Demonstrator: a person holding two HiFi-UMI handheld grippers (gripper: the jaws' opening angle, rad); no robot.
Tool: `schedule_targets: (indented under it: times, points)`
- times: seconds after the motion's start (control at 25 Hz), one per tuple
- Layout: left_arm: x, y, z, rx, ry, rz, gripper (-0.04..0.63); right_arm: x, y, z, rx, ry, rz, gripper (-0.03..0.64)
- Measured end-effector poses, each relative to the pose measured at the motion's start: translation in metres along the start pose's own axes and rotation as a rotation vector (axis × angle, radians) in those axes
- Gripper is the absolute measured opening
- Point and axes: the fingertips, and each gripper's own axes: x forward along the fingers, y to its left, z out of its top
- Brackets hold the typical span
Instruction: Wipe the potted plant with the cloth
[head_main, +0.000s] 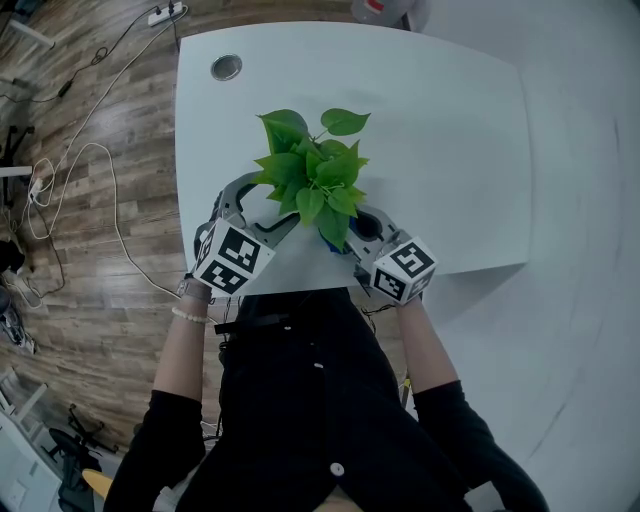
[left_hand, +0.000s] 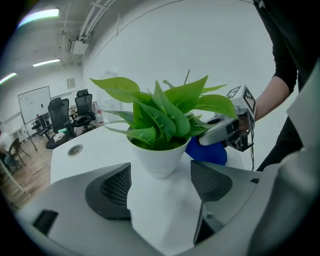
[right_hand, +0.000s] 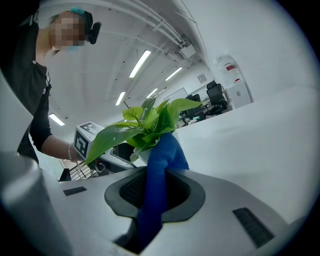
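Observation:
A potted plant (head_main: 313, 172) with broad green leaves stands in a white pot (left_hand: 158, 156) near the front edge of the white table (head_main: 450, 150). My left gripper (head_main: 268, 200) is open just left of the pot; in the left gripper view its jaws (left_hand: 160, 182) frame the pot without touching it. My right gripper (head_main: 358, 228) is at the plant's right side, shut on a blue cloth (right_hand: 159, 172). The cloth (left_hand: 207, 152) bulges out beside the pot under the lower leaves (right_hand: 142, 126). The leaves hide most of the cloth in the head view.
A round cable grommet (head_main: 226, 67) sits at the table's far left. Cables and a power strip (head_main: 165, 14) lie on the wooden floor at left. Office chairs (left_hand: 61, 116) and a whiteboard stand beyond the table. The person's body is close against the table's front edge.

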Motion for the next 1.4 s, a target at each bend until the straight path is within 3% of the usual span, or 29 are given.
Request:
schedule_targets:
  times: [0.36,0.52,0.76,0.96,1.4]
  points:
    - [-0.017,0.039,-0.009,0.021,0.005,0.055,0.358,0.002,-0.001,0.001,0.000,0.008,-0.015,0.087]
    - [-0.017,0.052,0.000,0.021,-0.026,0.101,0.170,0.003,-0.001,-0.002,-0.003,0.015,-0.026,0.087]
    - [-0.013,0.053,0.018,0.036,-0.076,0.092,0.104,0.008,0.008,-0.013,-0.010,0.042,-0.024,0.087]
    - [-0.010,0.049,0.002,0.005,-0.051,0.093,0.090,0.014,0.021,-0.021,-0.015,0.062,-0.005,0.087]
    - [-0.007,0.047,0.002,0.021,-0.057,0.081,0.084,0.049,0.068,-0.036,-0.077,0.127,0.104,0.087]
